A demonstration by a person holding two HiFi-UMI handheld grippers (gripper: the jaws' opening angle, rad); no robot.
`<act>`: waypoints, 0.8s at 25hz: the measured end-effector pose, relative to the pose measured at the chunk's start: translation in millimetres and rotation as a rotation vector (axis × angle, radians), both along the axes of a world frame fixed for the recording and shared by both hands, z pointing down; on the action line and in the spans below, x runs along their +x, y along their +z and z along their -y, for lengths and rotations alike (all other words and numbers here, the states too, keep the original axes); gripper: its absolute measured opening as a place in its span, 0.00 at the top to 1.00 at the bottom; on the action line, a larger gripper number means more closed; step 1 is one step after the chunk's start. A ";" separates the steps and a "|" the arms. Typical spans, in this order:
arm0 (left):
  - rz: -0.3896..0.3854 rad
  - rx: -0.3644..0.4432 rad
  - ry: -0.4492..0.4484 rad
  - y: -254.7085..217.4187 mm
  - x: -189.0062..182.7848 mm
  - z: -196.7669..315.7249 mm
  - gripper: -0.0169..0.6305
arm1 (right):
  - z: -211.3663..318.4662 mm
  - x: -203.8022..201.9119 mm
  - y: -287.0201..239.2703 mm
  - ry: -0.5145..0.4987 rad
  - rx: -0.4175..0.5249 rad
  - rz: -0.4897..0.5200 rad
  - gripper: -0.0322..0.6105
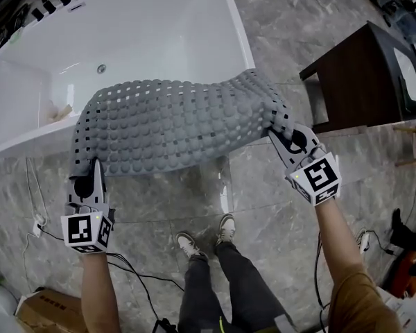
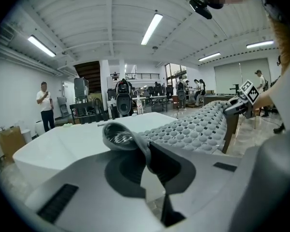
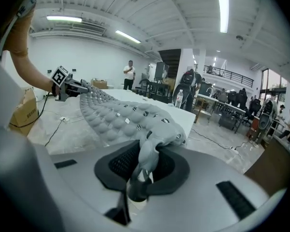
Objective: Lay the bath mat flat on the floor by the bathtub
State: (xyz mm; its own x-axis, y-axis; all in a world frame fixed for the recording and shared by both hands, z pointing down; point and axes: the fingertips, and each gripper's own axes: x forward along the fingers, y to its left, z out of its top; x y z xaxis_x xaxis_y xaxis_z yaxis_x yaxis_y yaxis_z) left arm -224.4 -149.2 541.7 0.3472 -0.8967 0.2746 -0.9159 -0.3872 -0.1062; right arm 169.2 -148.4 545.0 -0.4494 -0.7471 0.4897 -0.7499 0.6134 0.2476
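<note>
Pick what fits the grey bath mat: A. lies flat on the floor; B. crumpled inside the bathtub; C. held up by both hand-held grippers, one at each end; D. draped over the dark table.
C: the left hand-held gripper and the right hand-held gripper each clamp an end of the bath mat, stretched in the air between them.

Grey tiled floor (image 1: 263, 179) bears bathtub (image 1: 237, 30), dark cabinet (image 1: 353, 75), cables (image 1: 135, 276), seemingly a box (image 1: 45, 311).

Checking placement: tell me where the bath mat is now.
In the head view the bath mat hangs mid-frame, stretched between the left gripper and right gripper, over the bathtub rim.
</note>
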 end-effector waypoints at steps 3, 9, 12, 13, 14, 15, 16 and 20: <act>0.007 0.027 0.010 -17.3 8.1 -10.6 0.94 | -4.6 7.5 -15.3 0.009 0.014 0.020 0.87; -0.028 0.043 0.004 -47.5 -4.1 -25.2 0.94 | -10.9 -6.2 -42.2 0.018 0.040 0.030 0.87; -0.019 0.054 0.014 -60.7 -8.0 -34.2 0.94 | -17.3 -11.4 -56.0 0.017 0.054 0.035 0.87; -0.016 0.058 0.019 -65.7 -8.6 -35.9 0.94 | -18.6 -12.7 -60.6 0.016 0.059 0.035 0.87; -0.016 0.060 0.024 -70.0 -9.0 -37.6 0.94 | -19.7 -14.0 -64.4 0.014 0.062 0.035 0.87; -0.018 0.059 0.028 -73.0 -9.1 -39.4 0.94 | -21.0 -15.1 -67.4 0.012 0.063 0.034 0.87; -0.020 0.056 0.032 -74.8 -9.2 -41.6 0.94 | -22.4 -16.0 -69.4 0.011 0.062 0.032 0.87; -0.018 0.031 0.043 -70.3 -10.8 -51.9 0.94 | -29.2 -19.1 -70.5 0.014 0.050 0.032 0.87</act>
